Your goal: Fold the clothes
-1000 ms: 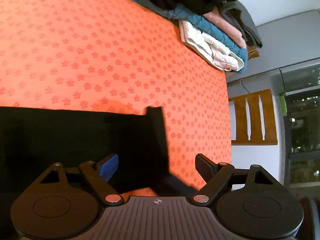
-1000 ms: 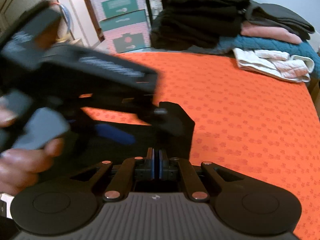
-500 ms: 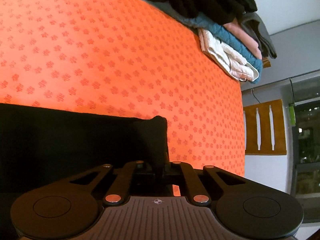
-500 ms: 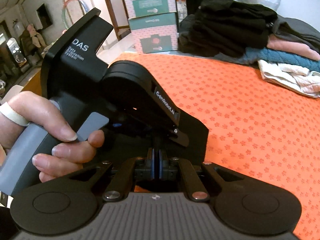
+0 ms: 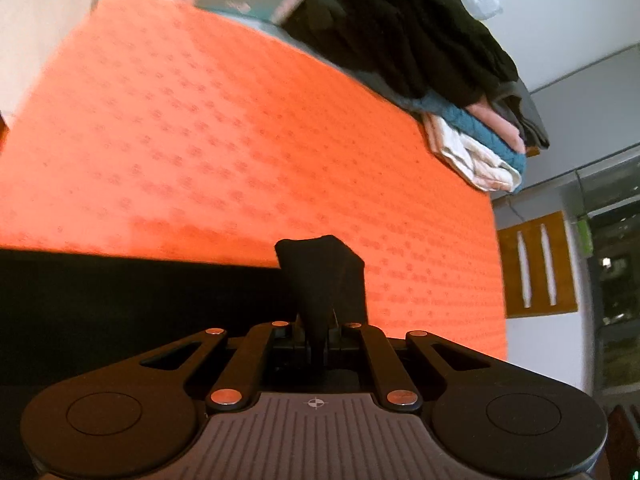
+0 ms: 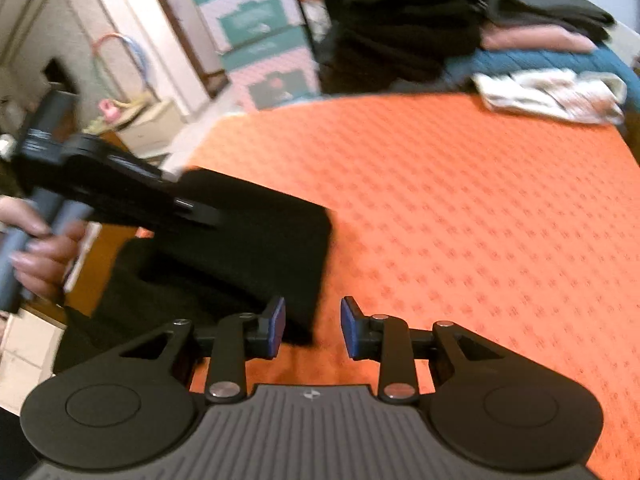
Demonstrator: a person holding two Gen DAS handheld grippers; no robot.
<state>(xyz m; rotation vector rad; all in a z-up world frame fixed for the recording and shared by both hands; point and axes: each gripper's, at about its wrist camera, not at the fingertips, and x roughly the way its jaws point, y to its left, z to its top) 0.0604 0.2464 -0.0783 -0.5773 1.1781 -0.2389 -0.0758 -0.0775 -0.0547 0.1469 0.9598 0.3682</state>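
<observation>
The left gripper (image 5: 319,344) is pinching a corner of the black garment (image 5: 324,276), its jaws pressed together on the cloth, which is bunching up into a small peak just past the fingertips. The rest of the black garment is lying flat along the near edge of the orange bedspread (image 5: 240,140), stretching off to the left in the left wrist view.

In the right wrist view the right gripper (image 6: 312,328) is sitting with its jaws spread, the blue pads (image 6: 277,326) facing each other across a gap with only orange cloth showing between them. The left pad is hovering just beside the near right corner of the black garment (image 6: 256,248); whether it is touching the cloth cannot be told. The left gripper (image 6: 120,196) is showing blurred at the left, over the garment, with a hand (image 6: 44,256) wrapping its grey handle.

At the far side of the orange bedspread (image 6: 460,200) a stack of folded clothes (image 6: 520,40) is resting: dark items, a pink piece, a teal quilted one and a white one nearest. Pink and teal boxes (image 6: 264,40) are standing beyond the far left corner
</observation>
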